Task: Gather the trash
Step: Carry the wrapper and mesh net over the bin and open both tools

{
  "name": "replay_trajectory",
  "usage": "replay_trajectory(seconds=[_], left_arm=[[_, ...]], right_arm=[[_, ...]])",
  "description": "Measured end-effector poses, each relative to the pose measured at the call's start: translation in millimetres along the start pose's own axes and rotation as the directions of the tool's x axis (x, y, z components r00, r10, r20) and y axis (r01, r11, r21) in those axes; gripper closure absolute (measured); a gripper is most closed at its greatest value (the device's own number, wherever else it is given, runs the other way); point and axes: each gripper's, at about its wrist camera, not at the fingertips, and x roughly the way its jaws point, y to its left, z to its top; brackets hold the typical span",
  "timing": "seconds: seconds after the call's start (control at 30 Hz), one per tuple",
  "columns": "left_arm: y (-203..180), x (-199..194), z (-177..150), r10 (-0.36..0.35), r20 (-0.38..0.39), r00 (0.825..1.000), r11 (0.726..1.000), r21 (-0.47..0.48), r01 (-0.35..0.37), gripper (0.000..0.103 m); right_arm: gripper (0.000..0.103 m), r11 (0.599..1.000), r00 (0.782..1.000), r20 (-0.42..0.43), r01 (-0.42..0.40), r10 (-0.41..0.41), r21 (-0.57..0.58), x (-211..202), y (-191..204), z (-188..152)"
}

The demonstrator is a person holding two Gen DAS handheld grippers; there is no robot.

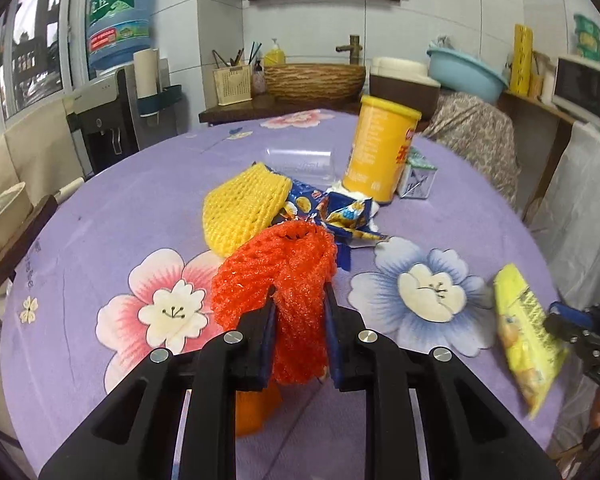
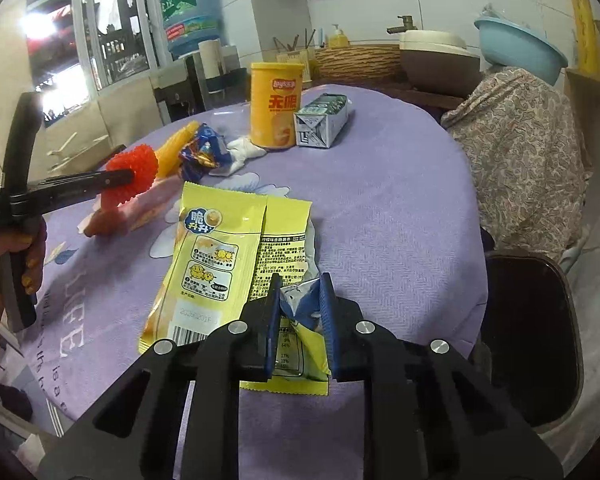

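Left gripper [image 1: 300,294] clamped narrow on the orange foam fruit net [image 1: 284,280], fingers [image 1: 266,320] squeezing its soft mesh at lower centre of the left wrist frame, net apparently lifted off the purple floral tabletop [image 1: 100,208] for carrying away. Right gripper [image 2: 300,286] likewise pinched narrow on the torn silver-lined corner of the yellow snack bag [image 2: 224,256], bag body spread flat toward centre frame.

Remaining trash piled mid-table: yellow foam net [image 1: 242,210], blue crumpled wrapper [image 1: 332,208], yellow chip canister [image 1: 380,148] upright, clear cup [image 1: 300,160] on its side.

Only in the right wrist view: canister's front label, green-grey carton [image 2: 322,122] in full, the hand [image 2: 30,256] on the left tool's handle. Only in the left wrist view: something orange under the net, possibly a peel.
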Motion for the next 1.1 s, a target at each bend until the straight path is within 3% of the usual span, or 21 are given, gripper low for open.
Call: replay_trajectory(seconds=[0.27,0.53,0.8,1.1], left_arm=[[-18,-71,-16,-0.083,0.102,0.991,0.996,-0.025,0.086,0.082],[-74,-111,-10,-0.214,0.165,0.963,0.976,0.084,0.202,0.082],[-135,-107,10,-0.335,0.173,0.926,0.936,0.173,0.306,0.082],[-220,-64,28,-0.492,0.066,0.868,0.854,0.227,0.467,0.082]], right_arm=[[0.084,0.996,0.994,0.069,-0.088,0.09,-0.03,-28,17,0],[0.084,0.995,0.984,0.152,-0.091,0.095,-0.035,-65,13,5],[0.084,1.0,0.977,0.215,0.005,-0.002,-0.014,-97,-20,9],[0.084,0.977,0.963,0.187,0.171,-0.193,0.129,-108,-109,4]])
